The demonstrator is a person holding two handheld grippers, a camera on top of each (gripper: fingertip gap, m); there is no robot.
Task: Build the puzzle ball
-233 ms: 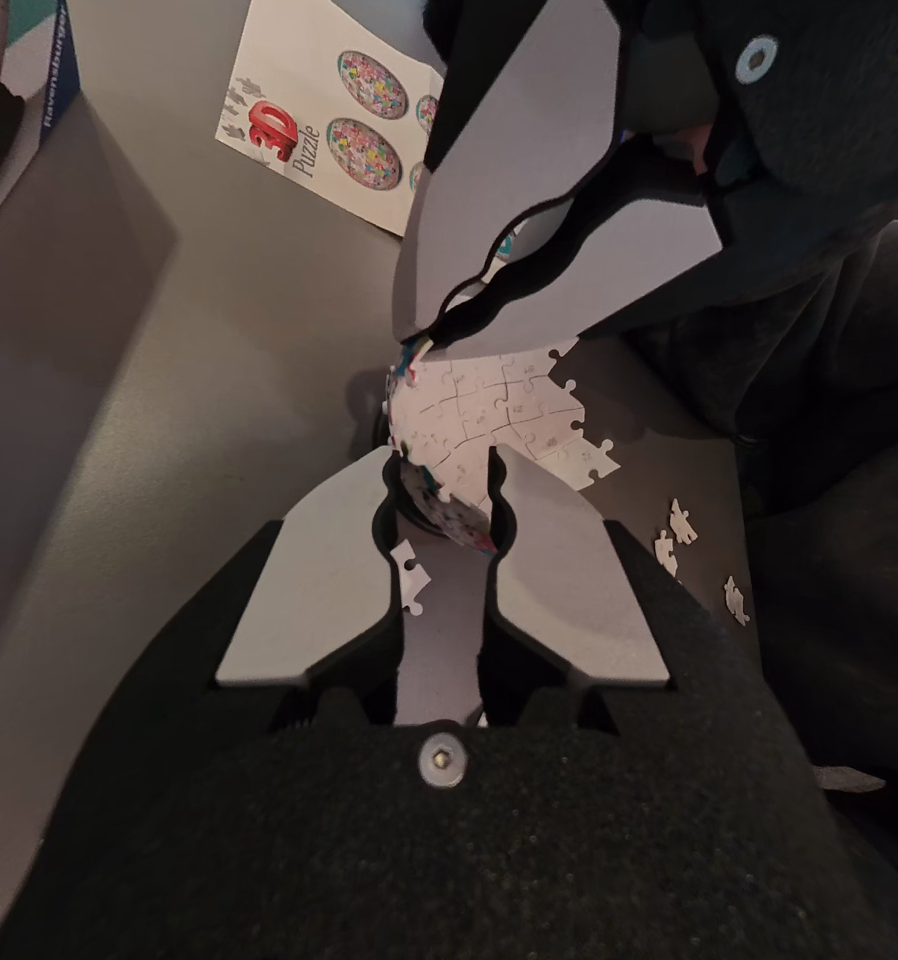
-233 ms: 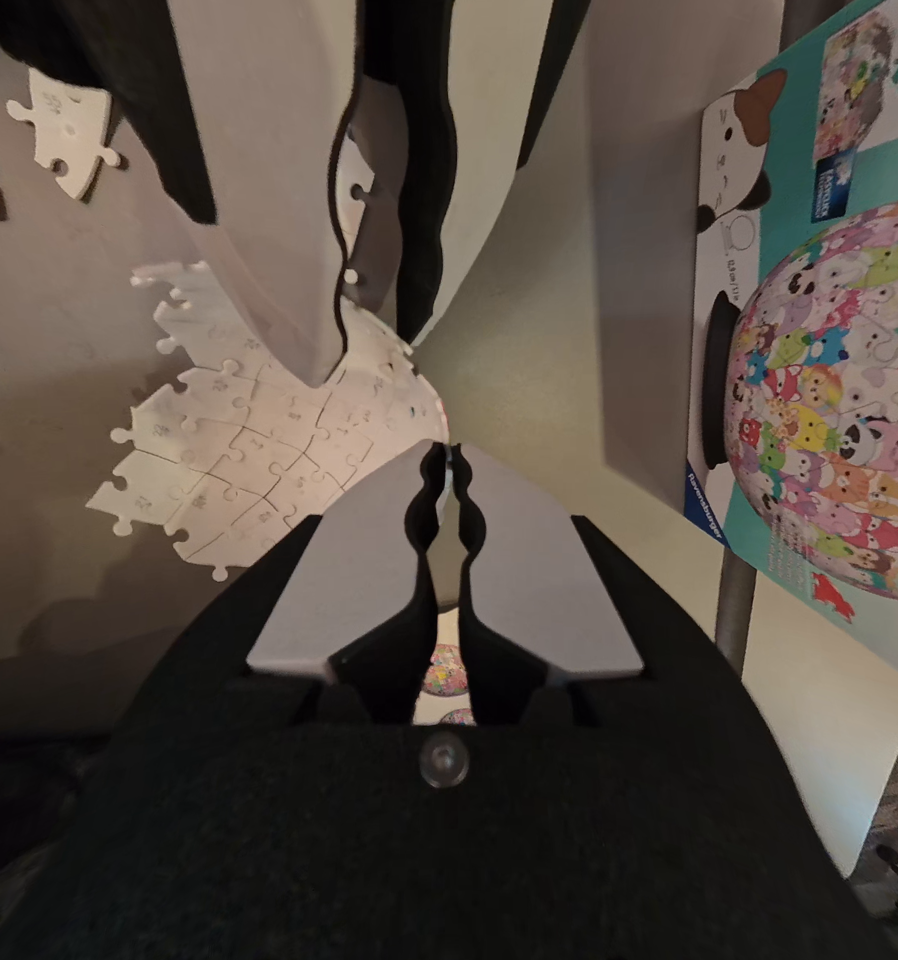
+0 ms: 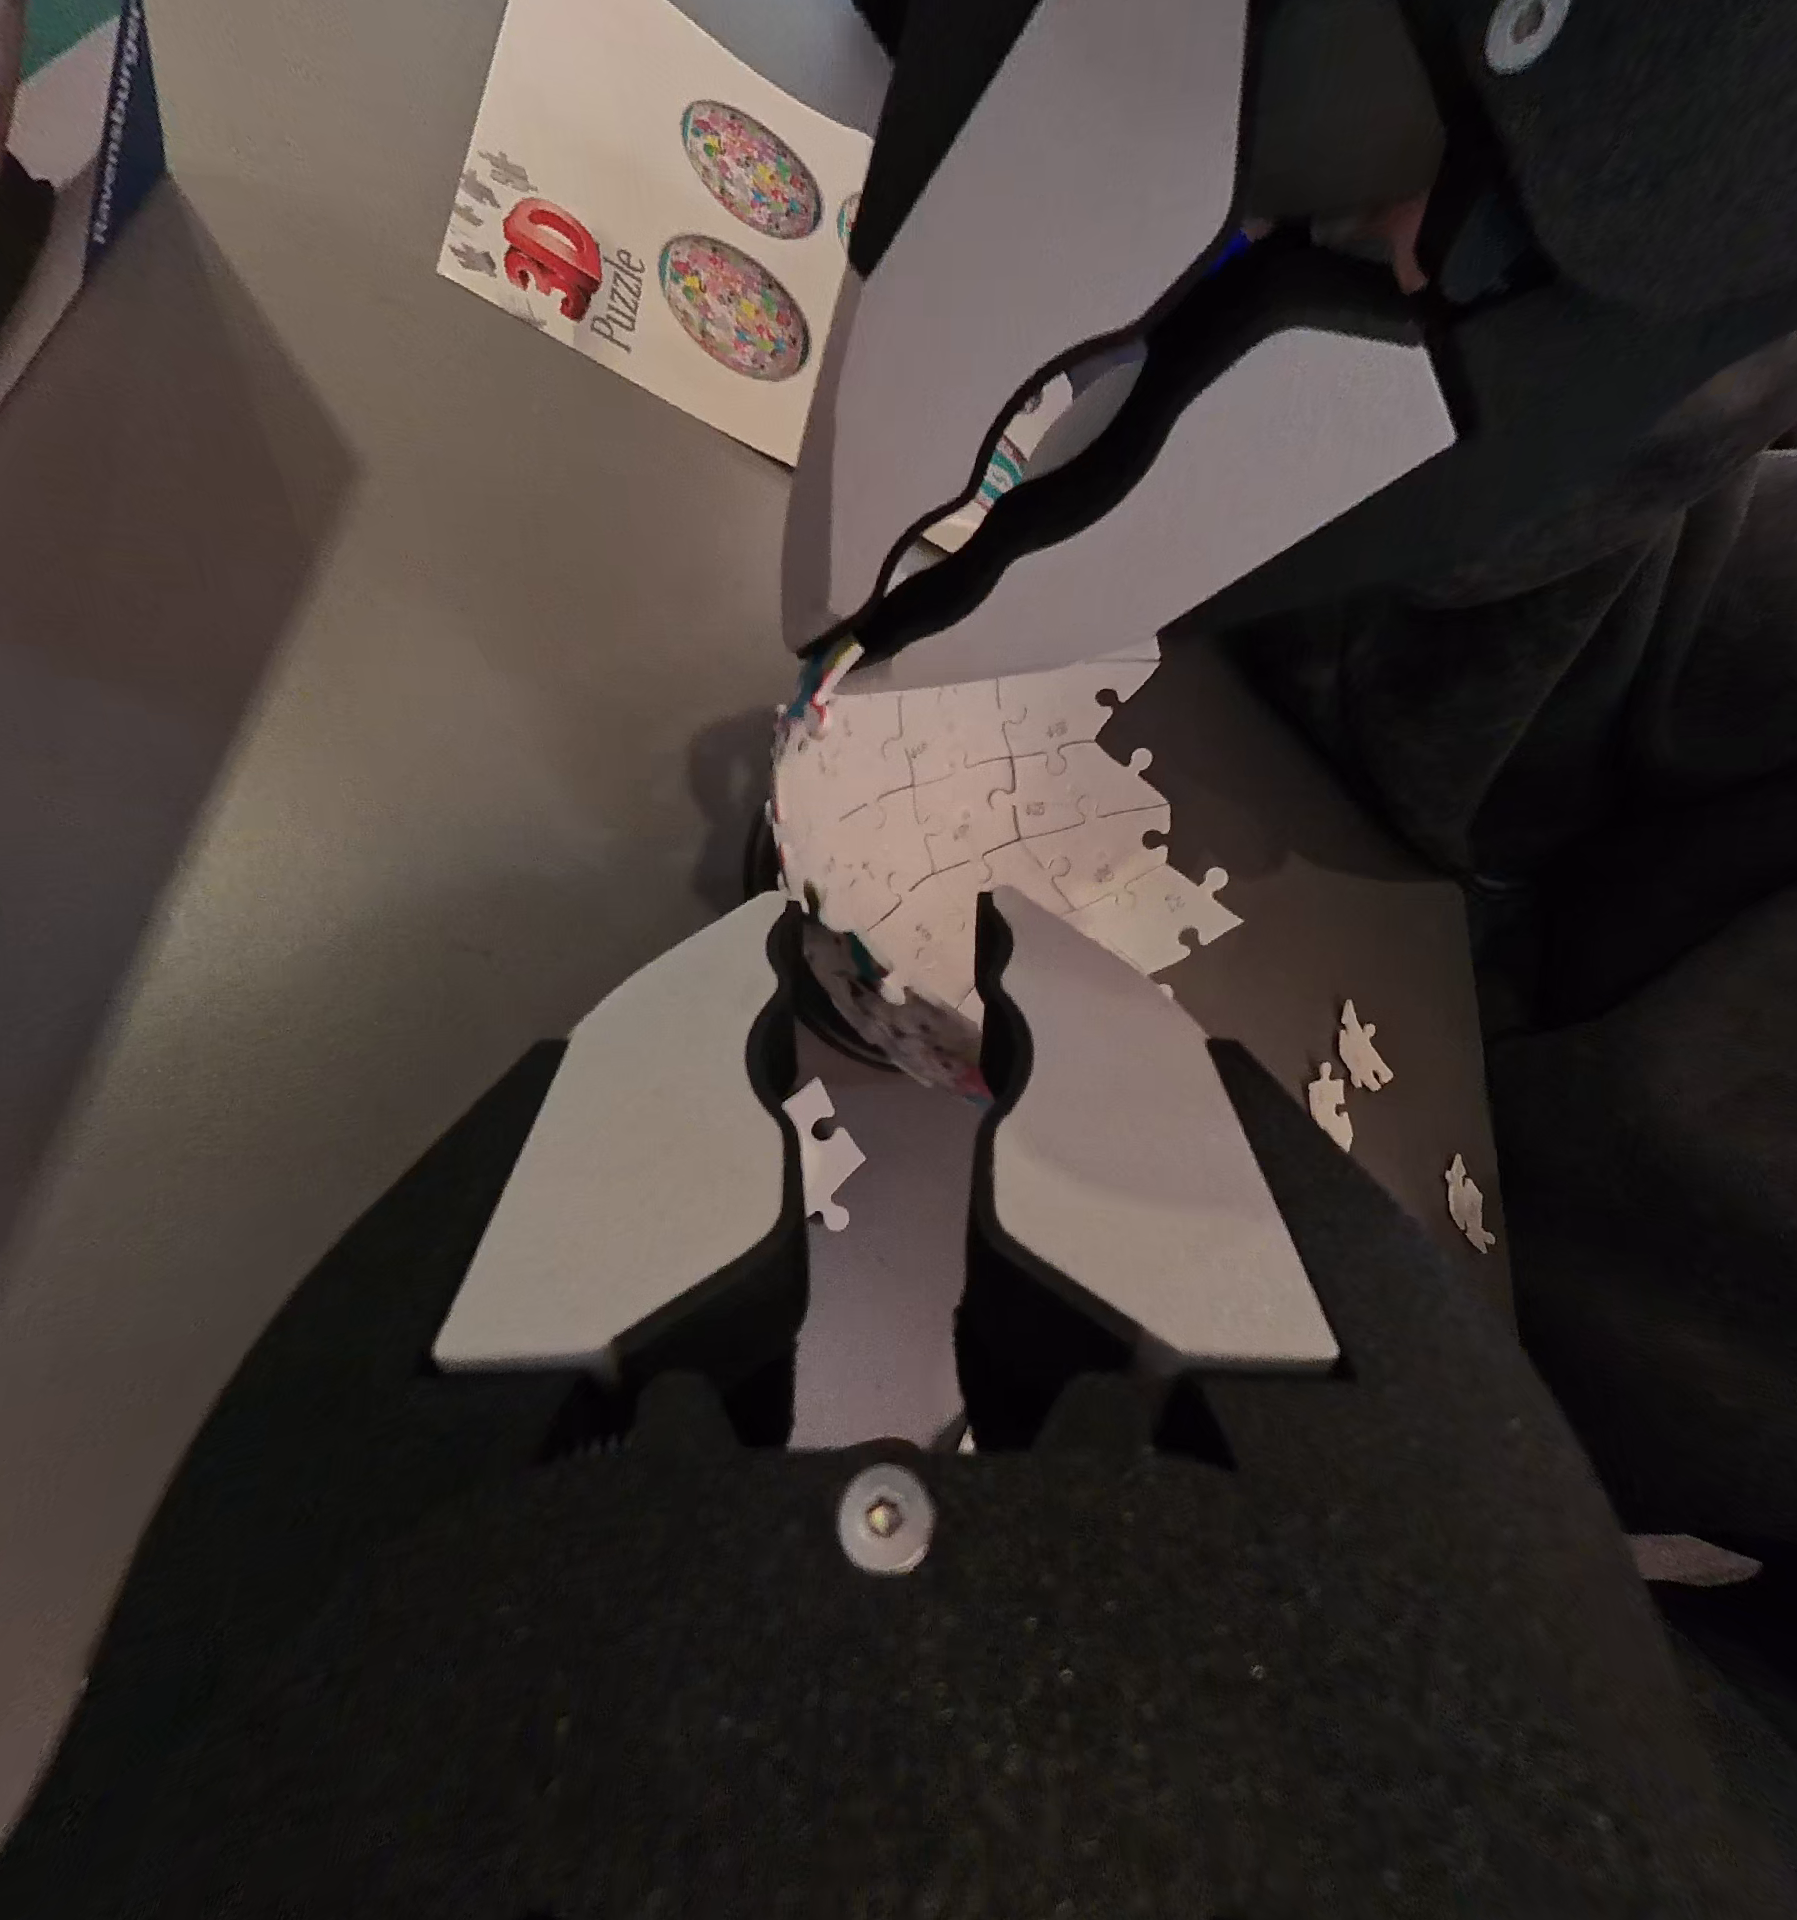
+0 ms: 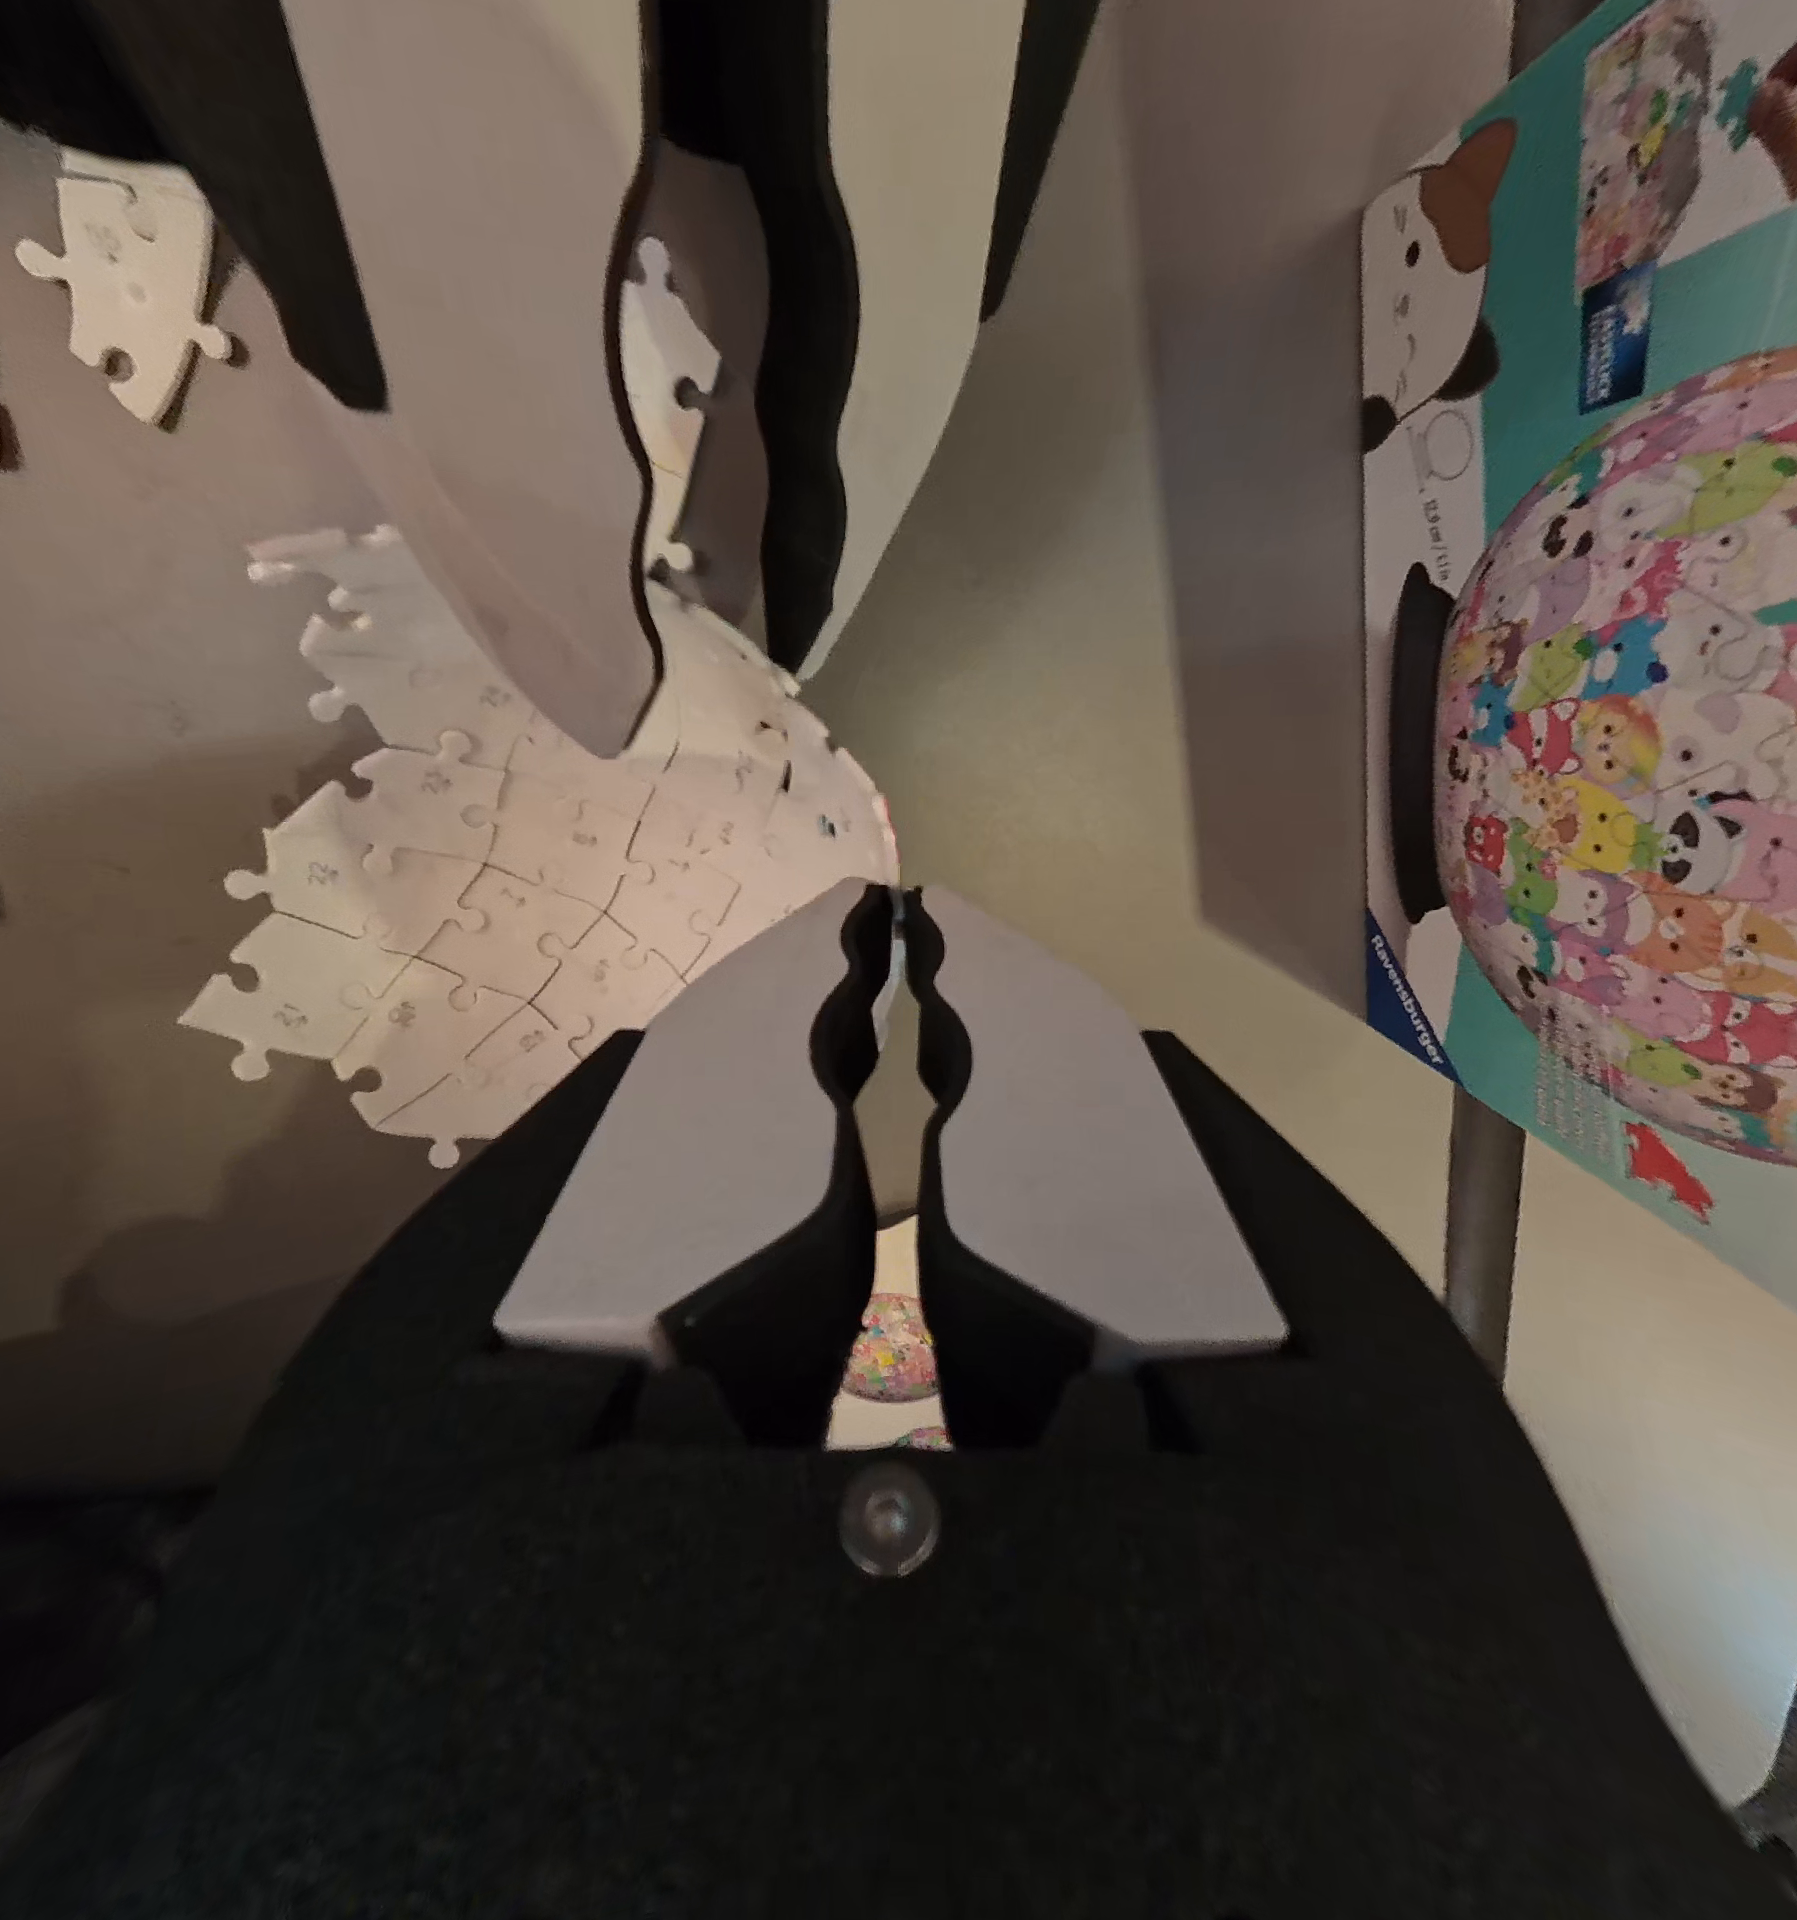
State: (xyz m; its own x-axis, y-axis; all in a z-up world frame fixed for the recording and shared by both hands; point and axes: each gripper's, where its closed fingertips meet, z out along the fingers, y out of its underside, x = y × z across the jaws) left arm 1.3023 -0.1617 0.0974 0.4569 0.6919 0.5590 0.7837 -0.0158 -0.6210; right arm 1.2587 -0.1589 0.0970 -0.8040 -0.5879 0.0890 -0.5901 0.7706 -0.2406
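Note:
The partly built puzzle ball [image 3: 977, 810] is a curved shell seen from its white numbered inside, and it stands on the grey table [image 3: 406, 779]. It also shows in the right wrist view [image 4: 520, 894]. My left gripper [image 3: 883, 904] straddles the shell's near wall, one finger inside and one outside, and holds it. It comes in from the top of the right wrist view [image 4: 707, 707]. My right gripper [image 4: 899, 899] is nearly shut, pinching a coloured piece at the shell's rim. The left wrist view shows it from above [image 3: 837, 655]. A loose white piece [image 3: 821, 1153] lies on the table between the left fingers.
Several loose white pieces [image 3: 1356, 1049] lie on the table beside the ball, with more in the right wrist view [image 4: 135, 281]. A printed leaflet [image 3: 645, 239] lies behind the ball. The puzzle box [image 4: 1652, 779] stands close by. Dark cloth [image 3: 1652, 987] borders the table. Across from one pair of fingers to the other is roughly 5 cm.
Almost nothing. Both grippers stay on the shell. The right gripper's tip has shifted very slightly at the rim.

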